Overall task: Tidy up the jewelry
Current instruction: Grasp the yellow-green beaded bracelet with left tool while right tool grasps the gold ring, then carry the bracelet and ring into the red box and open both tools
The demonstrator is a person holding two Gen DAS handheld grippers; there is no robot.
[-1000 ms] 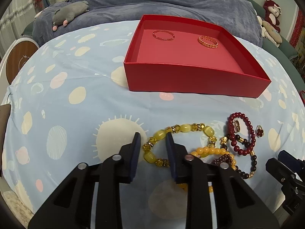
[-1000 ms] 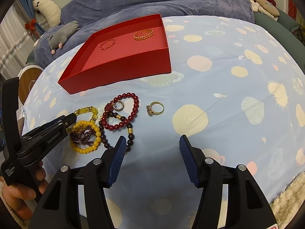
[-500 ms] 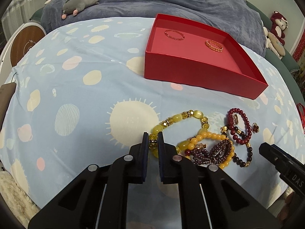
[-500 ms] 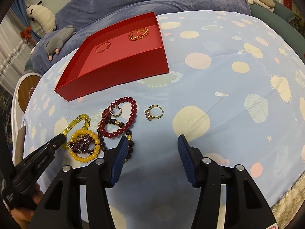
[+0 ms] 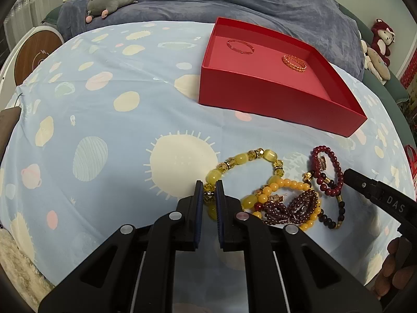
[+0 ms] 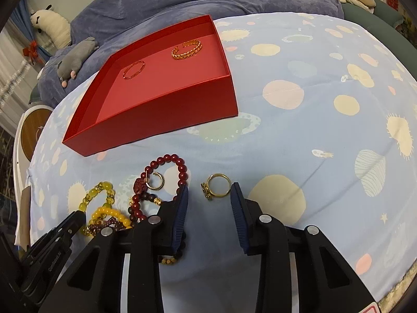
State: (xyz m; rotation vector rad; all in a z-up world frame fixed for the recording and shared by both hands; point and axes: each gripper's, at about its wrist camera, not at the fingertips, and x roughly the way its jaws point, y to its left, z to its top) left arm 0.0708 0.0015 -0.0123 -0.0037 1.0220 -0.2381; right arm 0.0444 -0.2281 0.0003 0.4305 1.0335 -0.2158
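My left gripper is shut on the pale yellow bead bracelet, gripping its near-left beads on the bedsheet. Beside it lie an orange bead bracelet, a purple bead strand and a dark red bead bracelet. My right gripper is open, its fingers on either side of a gold ring lying on the sheet. The red box holds a thin red bangle and a gold bangle; the box also shows in the left wrist view.
A small gold hoop lies inside the dark red bracelet. A grey plush lies on the blue blanket behind. A round wooden-topped stand is at the far left. More plush toys are at the right.
My left gripper closed on the pale yellow bracelet. My right gripper moved forward and down until its open fingers came to either side of the gold ring.
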